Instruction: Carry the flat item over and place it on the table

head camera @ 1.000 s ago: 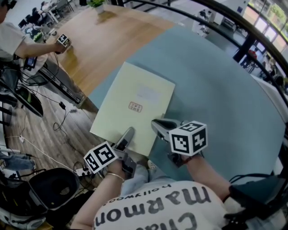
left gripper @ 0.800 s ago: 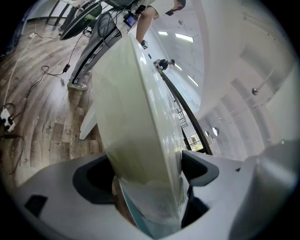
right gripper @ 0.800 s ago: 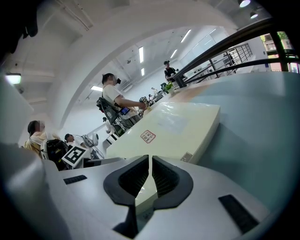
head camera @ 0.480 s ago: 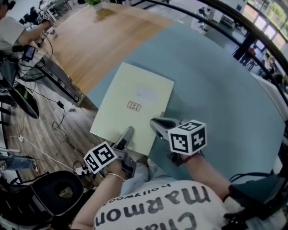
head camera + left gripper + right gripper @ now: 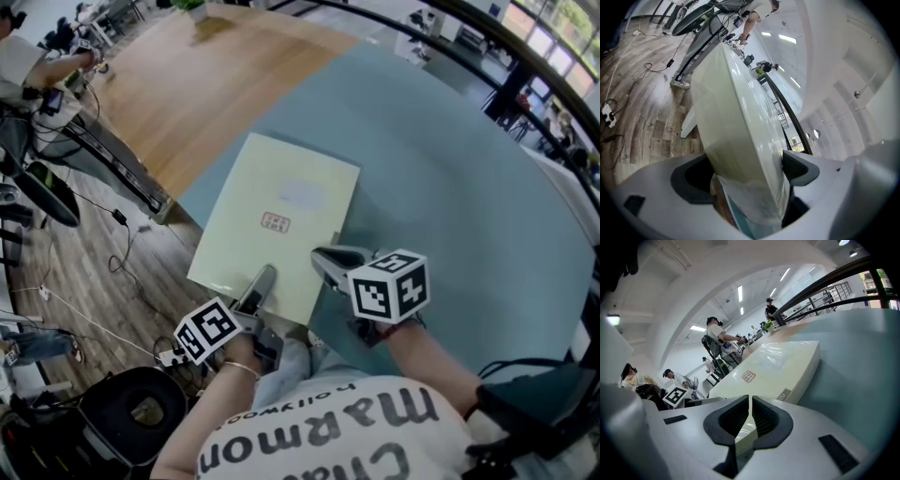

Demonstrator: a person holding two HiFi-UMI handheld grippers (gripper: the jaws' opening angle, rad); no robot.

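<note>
though flat overhead, thick pale box (image 5: 773, 364)

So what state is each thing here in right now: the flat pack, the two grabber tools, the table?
flat pack: lying flat on the table, its near-left part hanging past the edge.
left gripper: jaws wide apart, clamped across the pack's thick edge.
right gripper: jaws almost together, pinching a thin flap of the pack.
table: bearing the pack.
</note>
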